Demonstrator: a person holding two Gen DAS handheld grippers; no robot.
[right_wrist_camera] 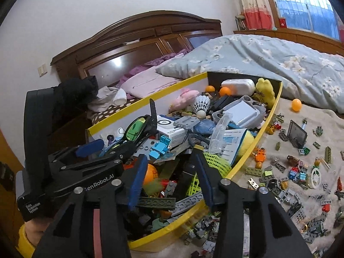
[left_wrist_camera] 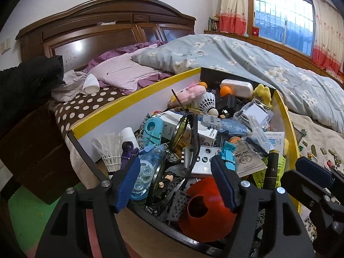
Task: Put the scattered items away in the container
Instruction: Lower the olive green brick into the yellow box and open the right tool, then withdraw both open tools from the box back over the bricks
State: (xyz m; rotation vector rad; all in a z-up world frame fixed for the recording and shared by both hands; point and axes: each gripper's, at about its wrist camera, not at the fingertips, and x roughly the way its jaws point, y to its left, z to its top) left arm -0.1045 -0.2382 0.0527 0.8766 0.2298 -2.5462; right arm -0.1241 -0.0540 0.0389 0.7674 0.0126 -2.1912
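Left gripper [left_wrist_camera: 176, 182] hangs wide open over the near end of the yellow-rimmed box [left_wrist_camera: 137, 90], nothing between its blue pads, with sunglasses [left_wrist_camera: 182, 133] and an orange cone [left_wrist_camera: 204, 210] lying in the heap just beneath. Right gripper [right_wrist_camera: 169, 180] is parted about halfway over the box's near corner, jaws empty too; below it sit a green basket [right_wrist_camera: 212, 163] and a grey stud plate [right_wrist_camera: 189, 200]. Out past the rim, on the beige bedspread [right_wrist_camera: 279, 107], the scattered building bricks [right_wrist_camera: 279, 185] wait, plus a white gear [right_wrist_camera: 316, 177] and an orange ping-pong ball [right_wrist_camera: 296, 103] near the quilt. Those bricks look light, hard and a bit slick, so I'd pinch one across its flat sides. The ball will likely roll, so take it squarely across the middle.
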